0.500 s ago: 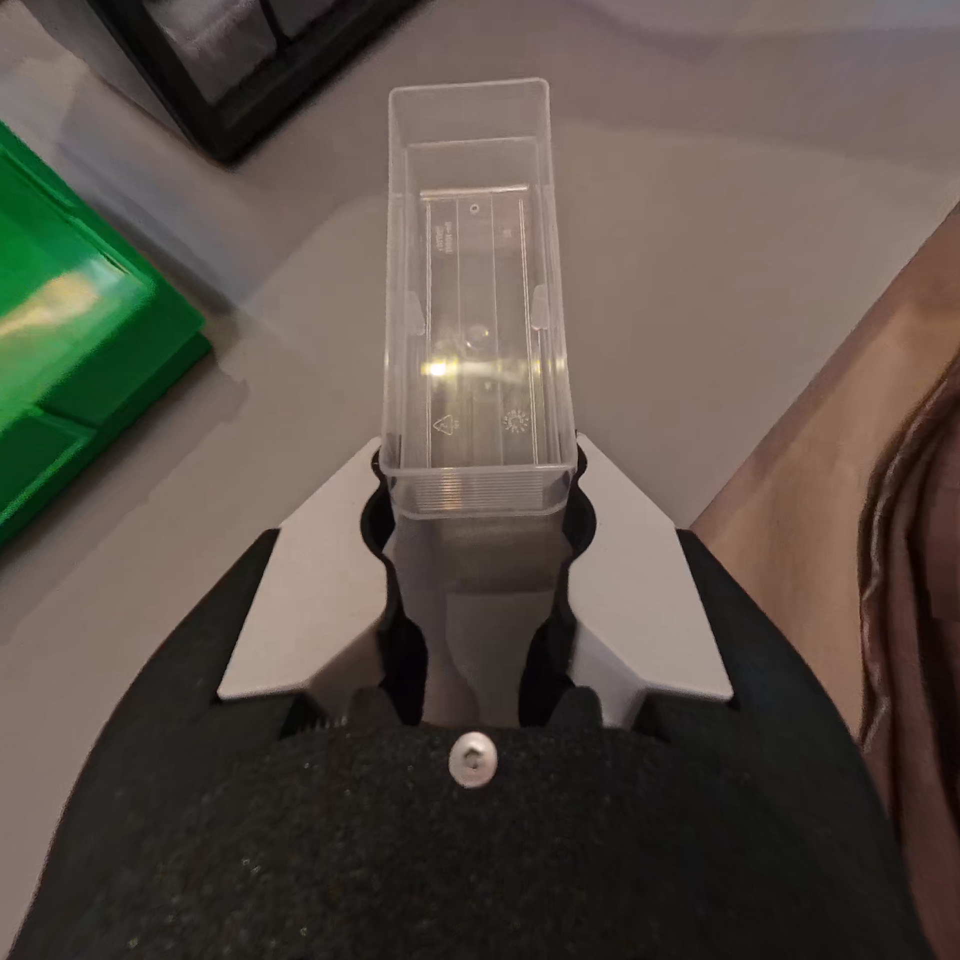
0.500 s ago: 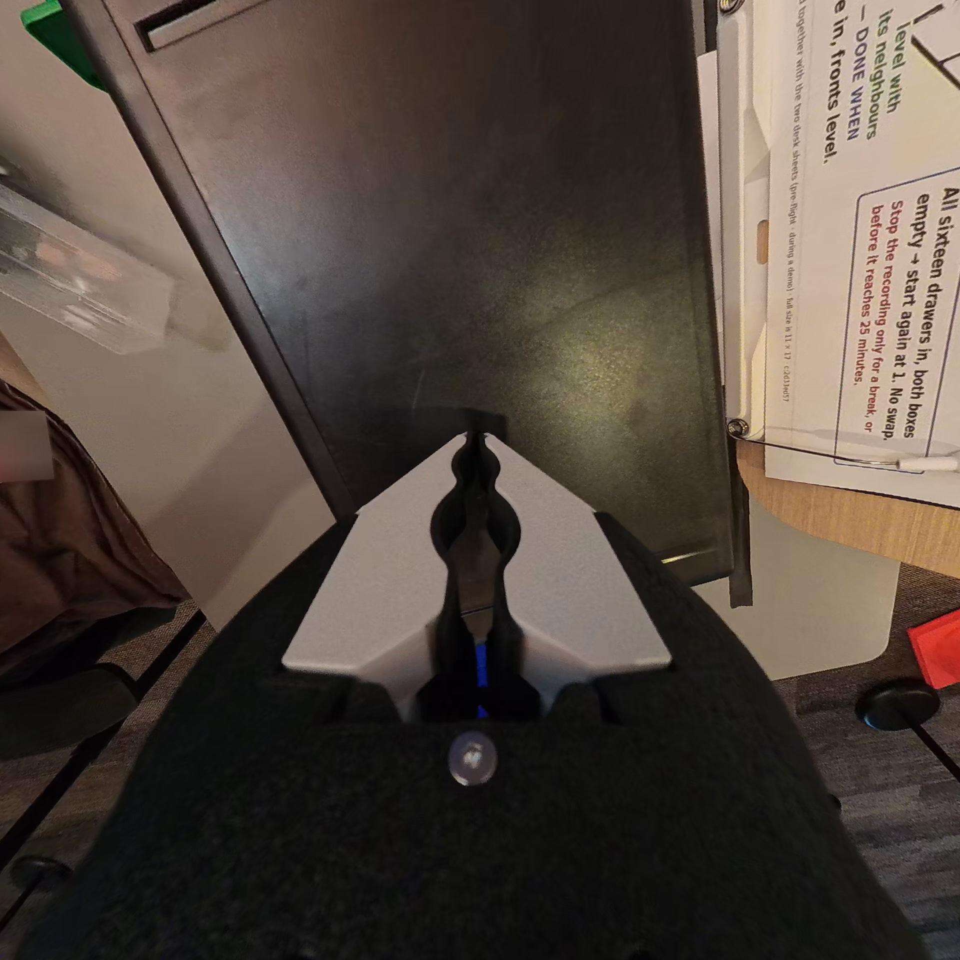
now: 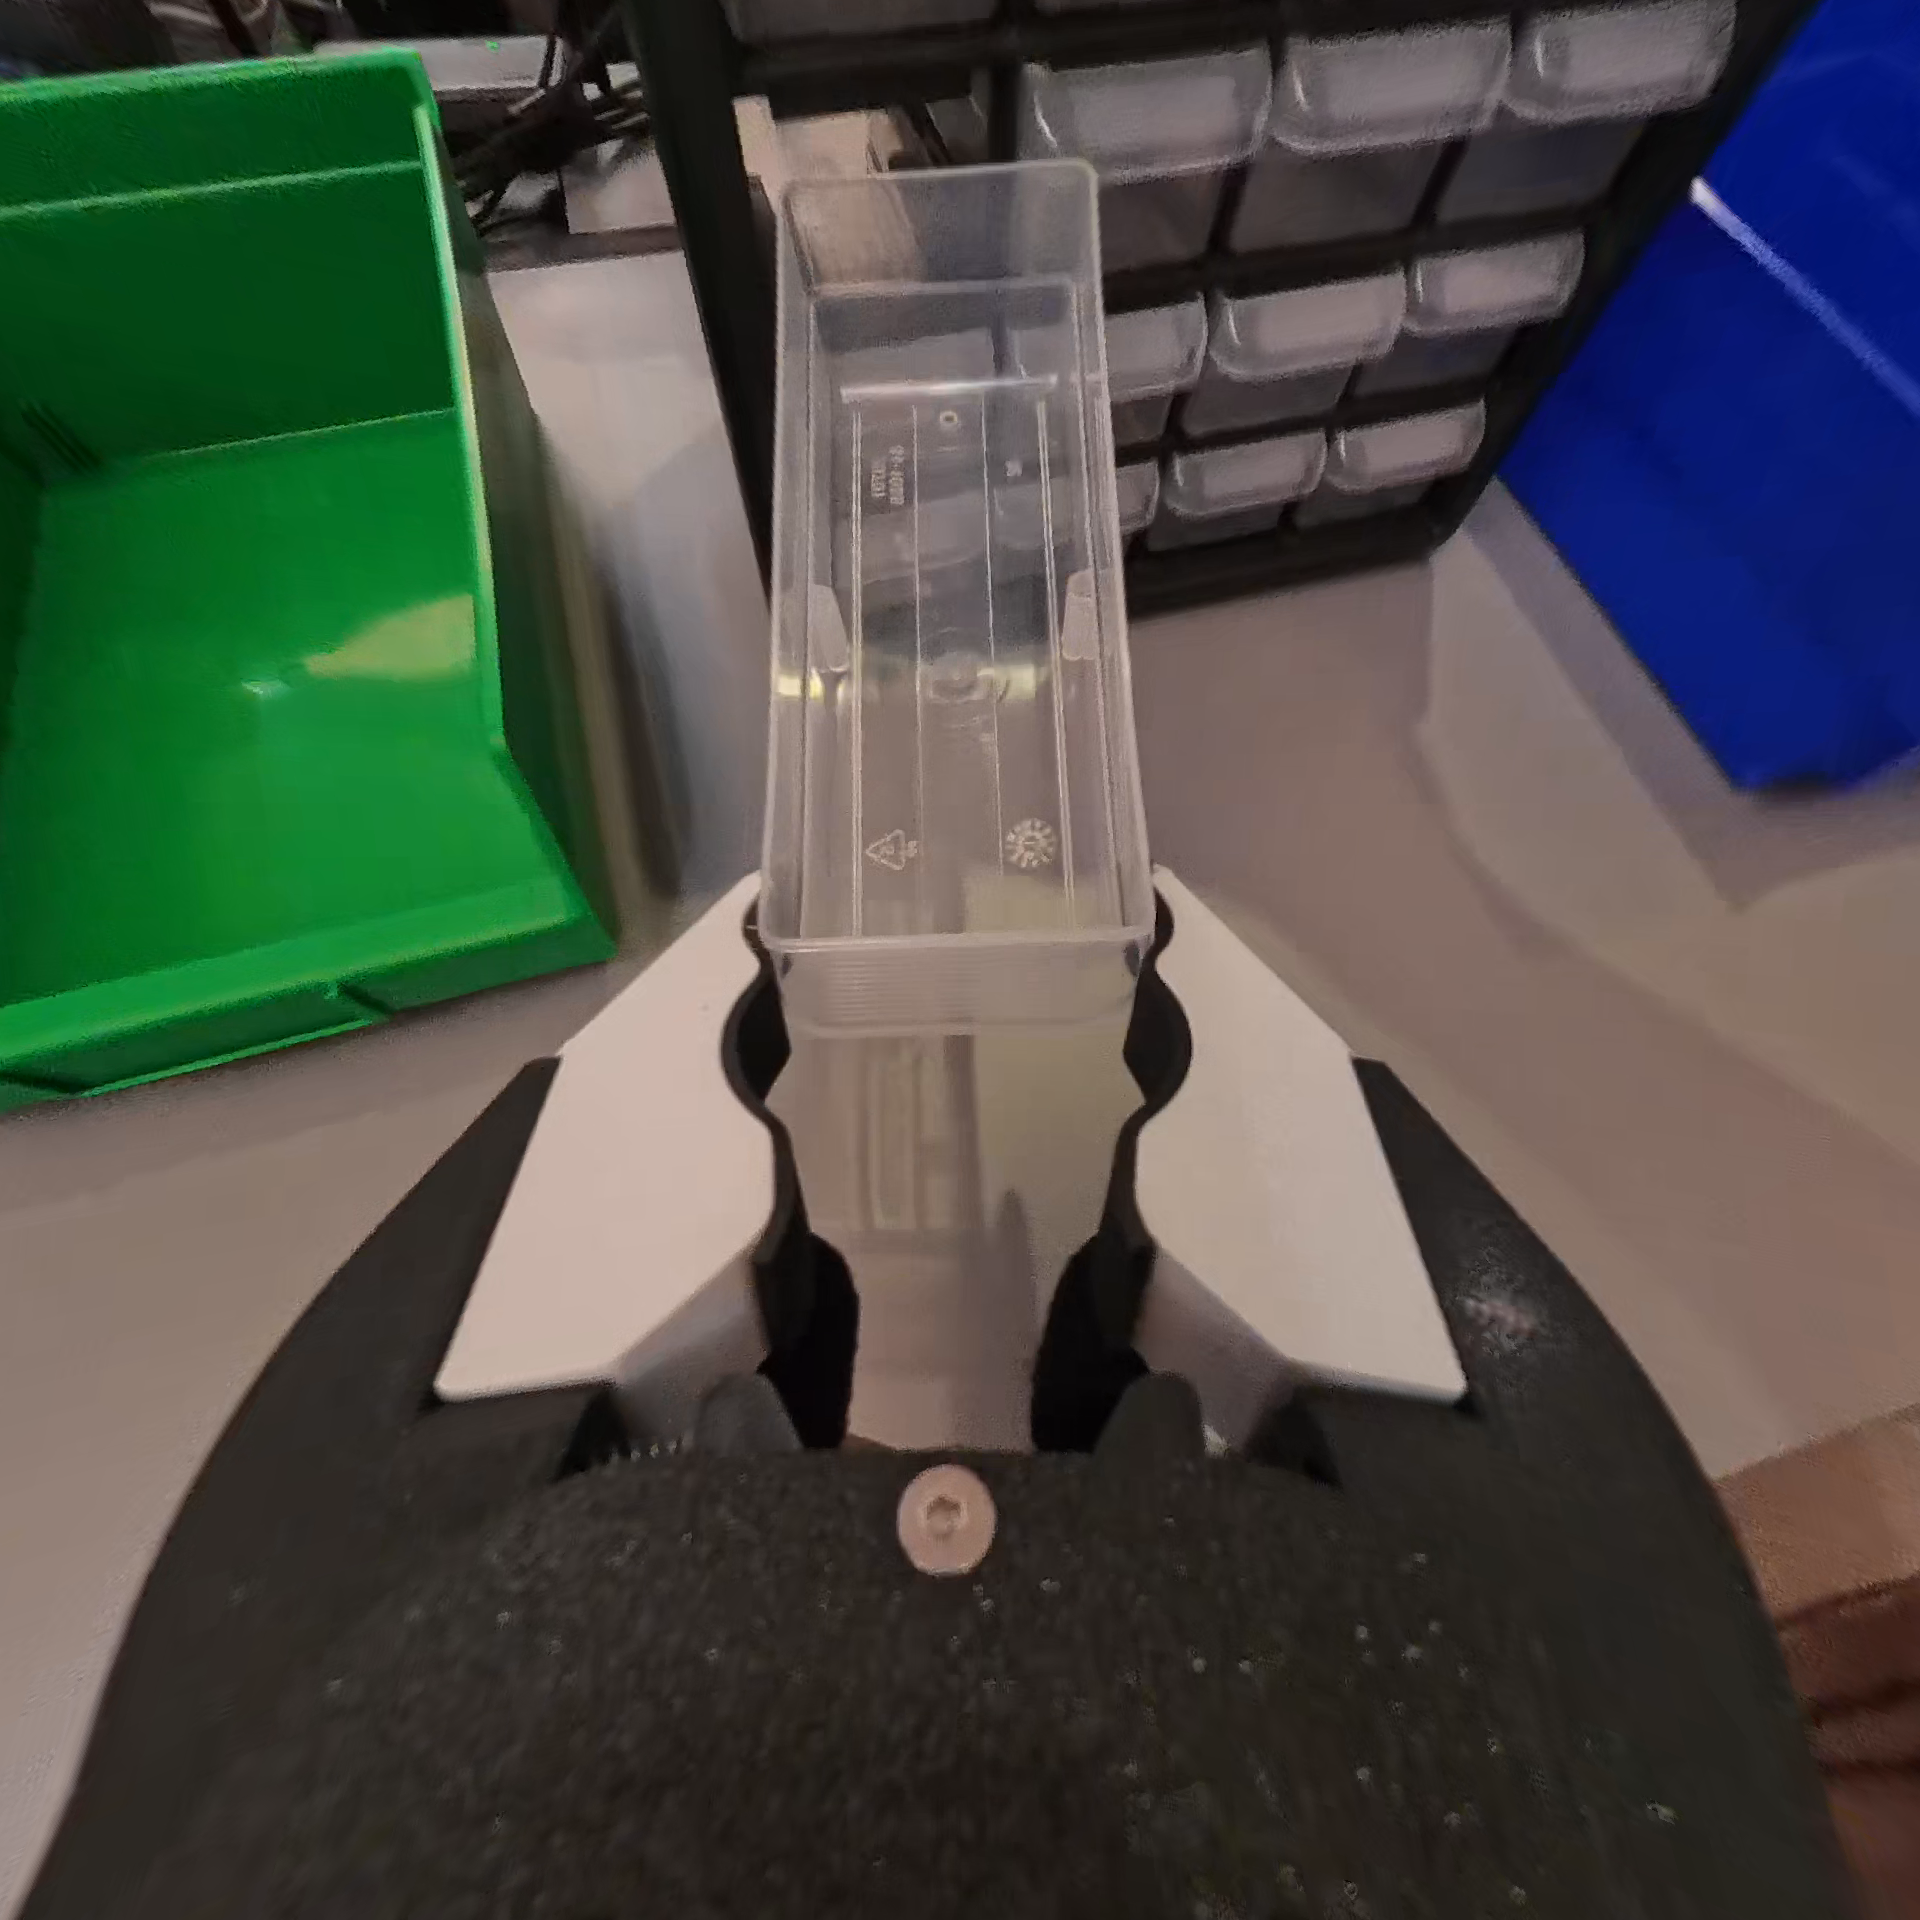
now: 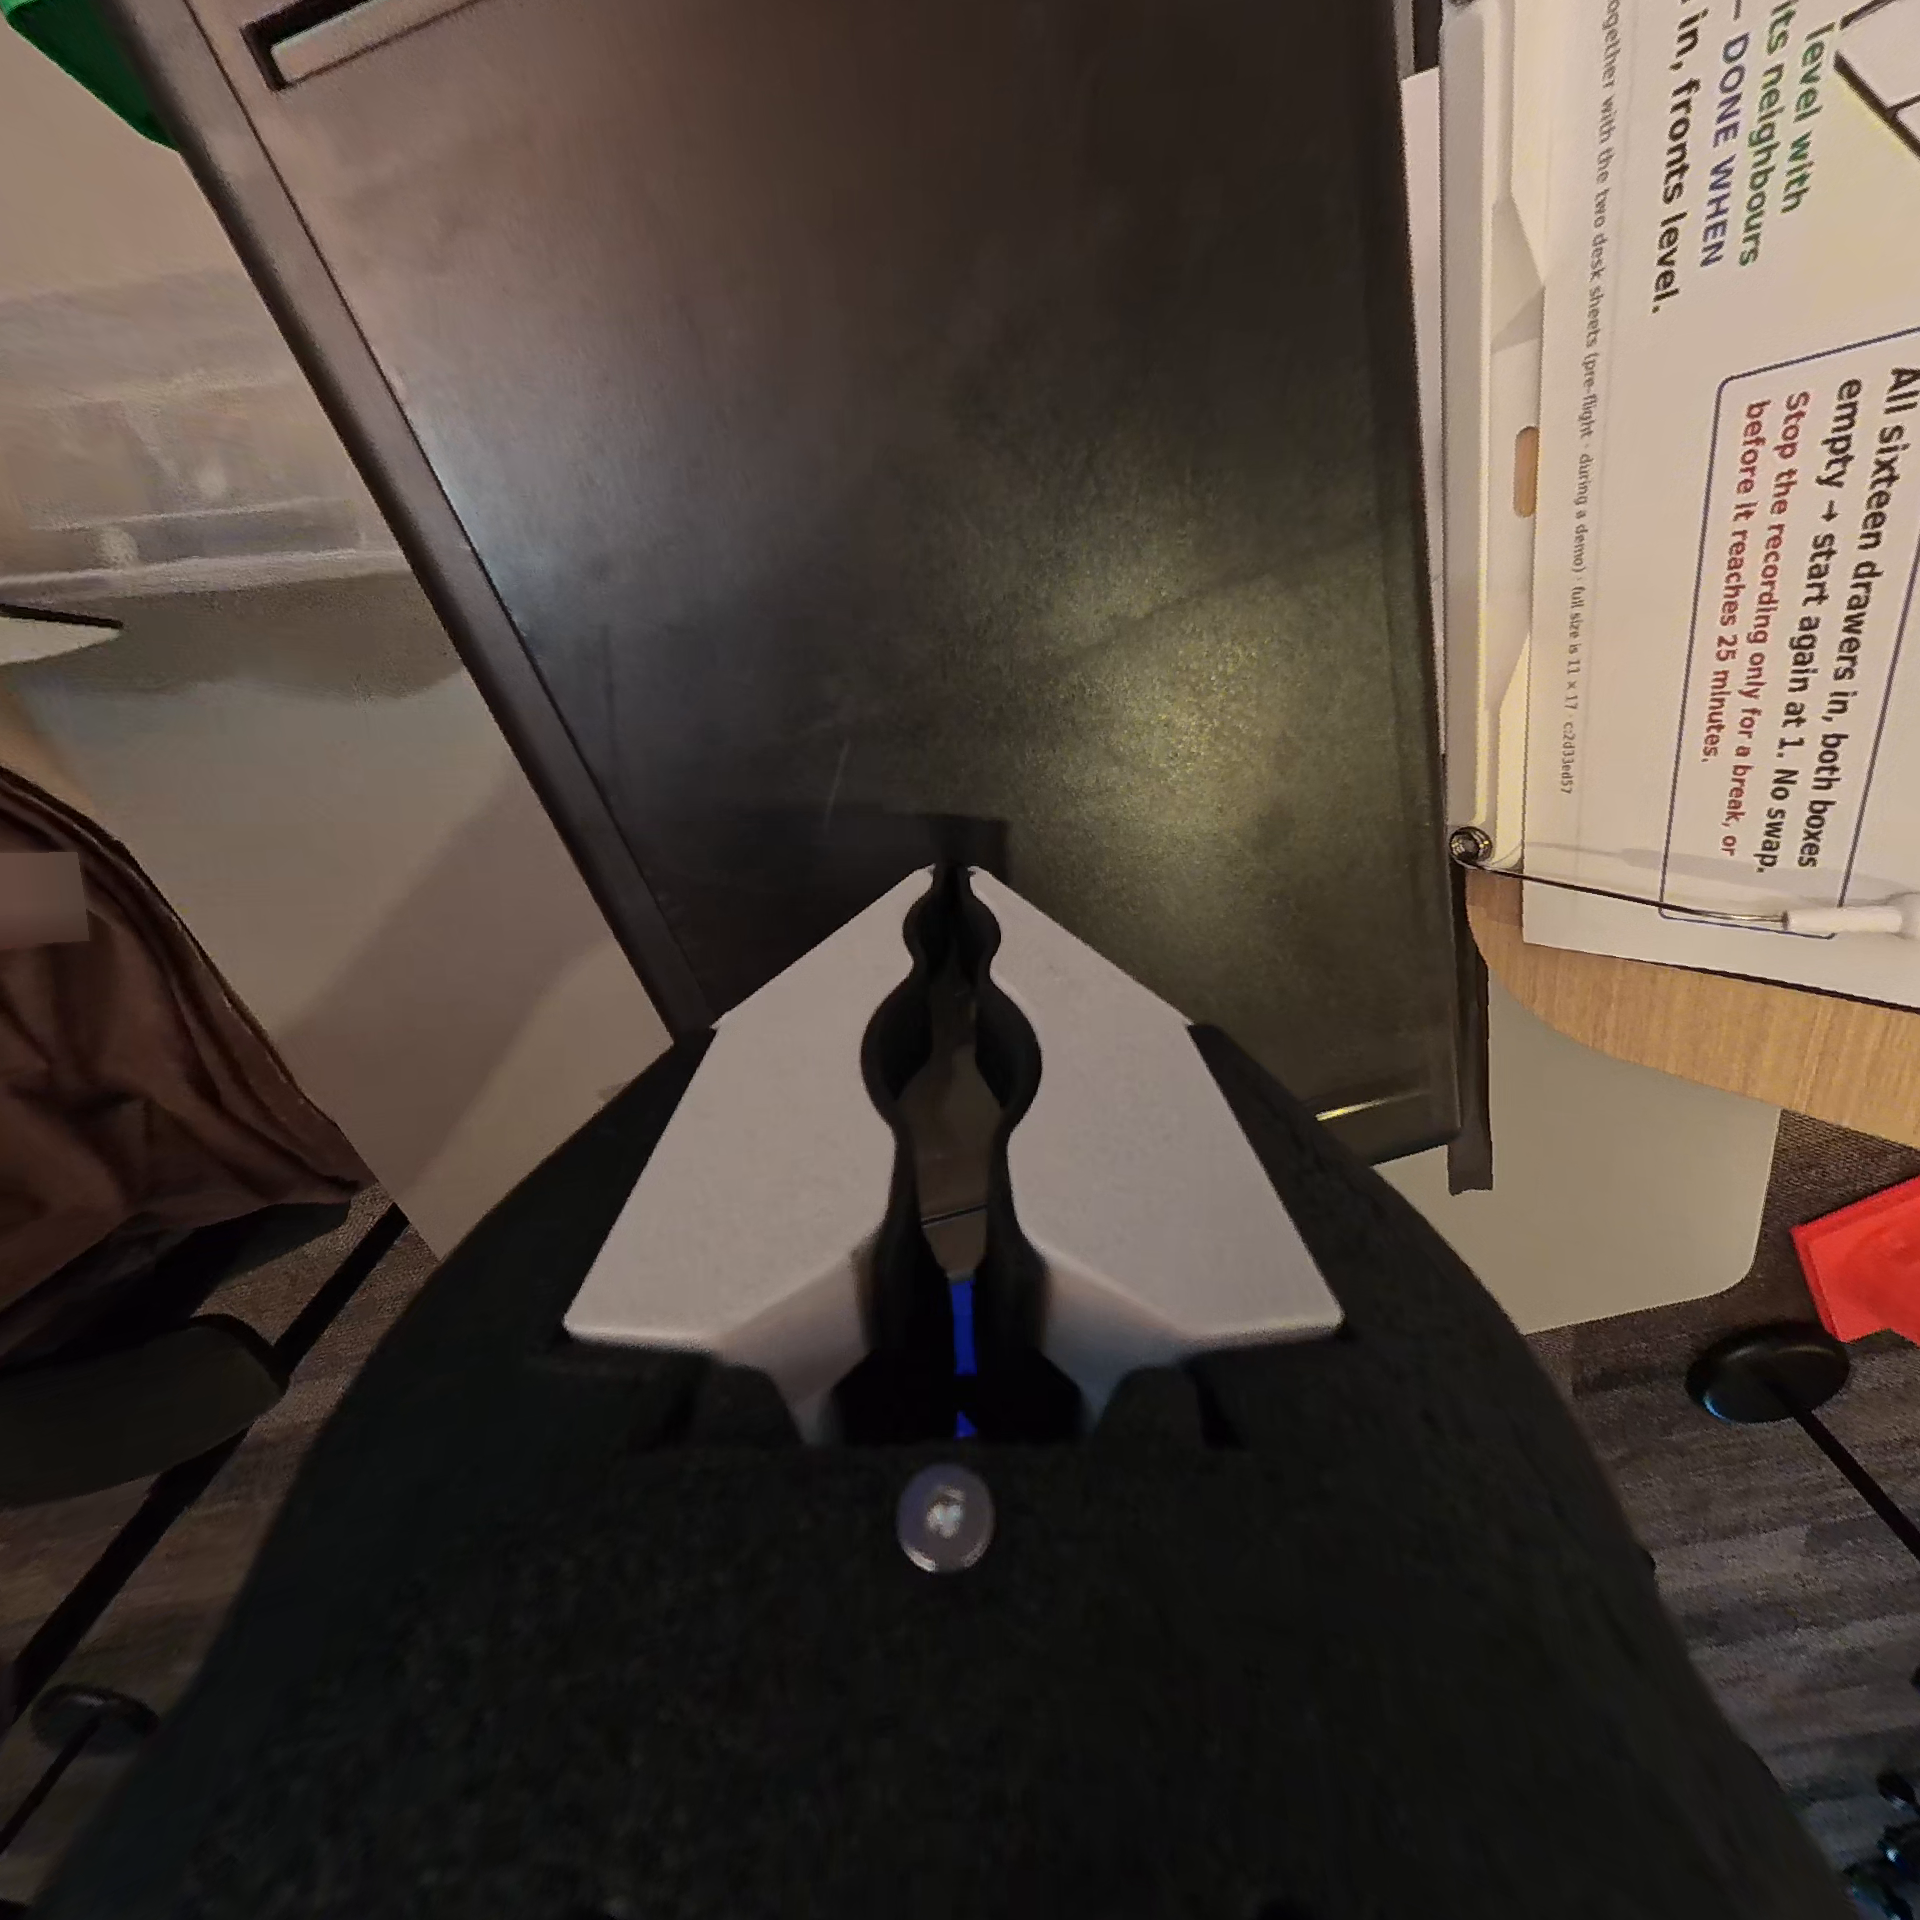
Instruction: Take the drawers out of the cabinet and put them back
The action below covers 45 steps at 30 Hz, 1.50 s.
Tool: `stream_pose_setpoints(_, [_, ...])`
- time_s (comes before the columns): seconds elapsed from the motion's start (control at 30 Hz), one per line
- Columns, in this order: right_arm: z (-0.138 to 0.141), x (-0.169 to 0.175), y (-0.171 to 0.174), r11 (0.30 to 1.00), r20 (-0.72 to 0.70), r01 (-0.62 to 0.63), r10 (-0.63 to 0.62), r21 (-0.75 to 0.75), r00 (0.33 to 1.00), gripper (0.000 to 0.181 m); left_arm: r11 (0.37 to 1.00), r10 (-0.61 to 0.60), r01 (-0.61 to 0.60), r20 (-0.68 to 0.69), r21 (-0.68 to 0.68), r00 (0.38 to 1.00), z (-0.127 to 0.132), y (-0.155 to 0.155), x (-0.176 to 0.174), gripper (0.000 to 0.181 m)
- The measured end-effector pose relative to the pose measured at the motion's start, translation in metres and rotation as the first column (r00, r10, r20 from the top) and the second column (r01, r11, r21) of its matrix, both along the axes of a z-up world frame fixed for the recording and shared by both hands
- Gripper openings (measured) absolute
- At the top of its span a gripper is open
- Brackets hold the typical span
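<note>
- The room light is soft and a bit dim in both of my views.
- A bright spot of glare sits on the floor of the green bin (image 3: 281,665) at my left.
- The clear drawer (image 3: 945,644) shines with small glints, and it looks sharp.
- The cabinet (image 3: 1299,312) far behind it is blurry, and so is the blue bin (image 3: 1766,468) at the right.
- In my right view, a dull yellow glow lies on the black panel (image 4: 935,468).
- The far left there is smeared and foggy.
- Straight lines bend near the edges.
</note>
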State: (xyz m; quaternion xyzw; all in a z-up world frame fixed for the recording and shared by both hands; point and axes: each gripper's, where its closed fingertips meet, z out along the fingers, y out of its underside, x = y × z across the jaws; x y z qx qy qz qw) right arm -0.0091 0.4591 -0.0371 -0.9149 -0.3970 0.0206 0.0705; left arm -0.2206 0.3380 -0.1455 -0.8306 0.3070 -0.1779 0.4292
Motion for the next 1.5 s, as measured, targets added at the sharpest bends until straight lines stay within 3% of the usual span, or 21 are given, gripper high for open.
stream_pose_setpoints(0.2, [0.000,0.000,0.000,1.000,0.009,-0.006,0.005,0.014,1.000,0.000,0.998,0.034,-0.033,0.015,-0.060,0.999,0.009,0.018,0.018,0.064])
stream_pose_setpoints(0.37, [0.000,0.000,0.000,1.000,0.012,-0.008,0.008,0.022,1.000,0.000,0.996,0.031,-0.034,-0.039,-0.087,0.999,0.000,0.017,0.025,0.064])
stream_pose_setpoints(1.33, [0.000,0.000,0.001,0.998,0.010,-0.028,0.027,0.062,1.000,0.000,0.987,0.103,-0.125,-0.199,-0.103,0.975,0.016,0.025,0.023,0.064])
stream_pose_setpoints(1.5, [0.000,0.000,0.001,0.997,0.001,-0.027,0.027,0.068,1.000,0.000,0.980,0.165,-0.173,-0.088,-0.094,0.982,0.016,0.027,0.028,0.064])
